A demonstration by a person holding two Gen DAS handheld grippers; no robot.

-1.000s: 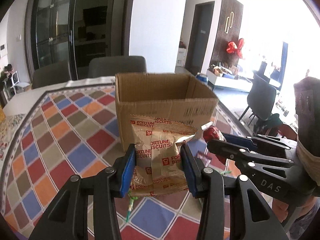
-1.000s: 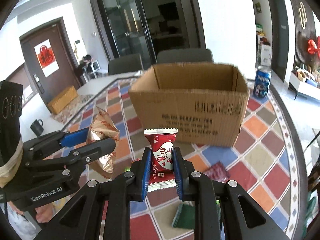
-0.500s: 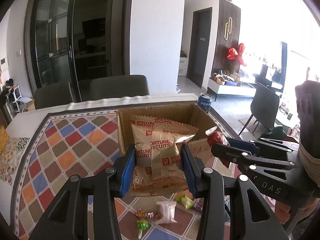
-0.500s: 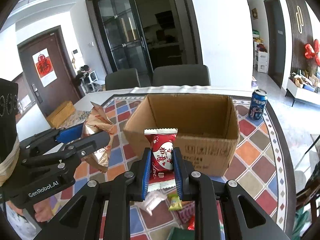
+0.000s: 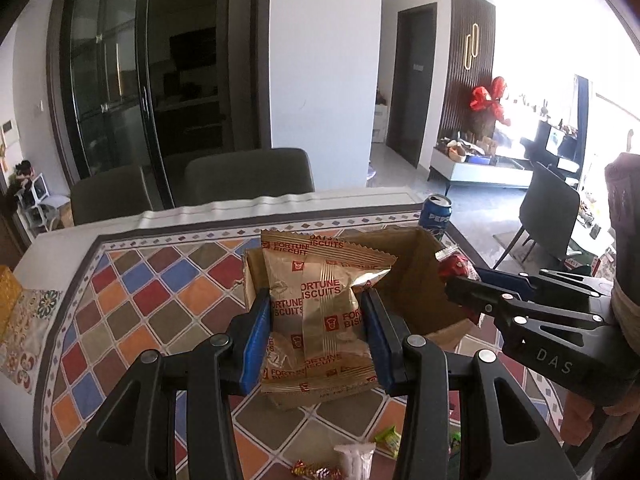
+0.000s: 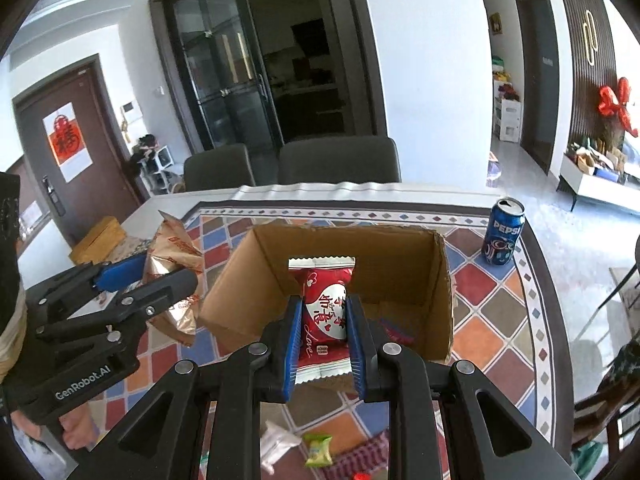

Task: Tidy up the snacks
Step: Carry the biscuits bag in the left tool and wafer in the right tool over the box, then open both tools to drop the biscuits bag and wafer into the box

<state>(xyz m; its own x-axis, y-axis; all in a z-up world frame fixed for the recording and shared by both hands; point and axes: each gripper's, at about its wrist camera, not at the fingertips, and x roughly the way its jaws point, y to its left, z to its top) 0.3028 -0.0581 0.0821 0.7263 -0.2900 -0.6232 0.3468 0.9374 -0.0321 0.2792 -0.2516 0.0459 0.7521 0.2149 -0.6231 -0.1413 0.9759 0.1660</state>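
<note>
My right gripper [image 6: 323,336] is clamped on the red heart-print snack packet [image 6: 325,312], which stands upright directly before the open cardboard box [image 6: 400,280]. My left gripper [image 5: 316,336] pinches the gold Fortune Biscuits bag [image 5: 320,304], long axis vertical, with the box's left wall beyond it. I judge the right nearer centred on the opening.

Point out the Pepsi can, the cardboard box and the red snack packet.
Pepsi can [image 6: 503,236]: right wrist view, blue side by the logo.
Cardboard box [image 6: 402,256]: right wrist view, inner back wall.
Red snack packet [image 6: 324,304]: right wrist view, printed front.
</note>
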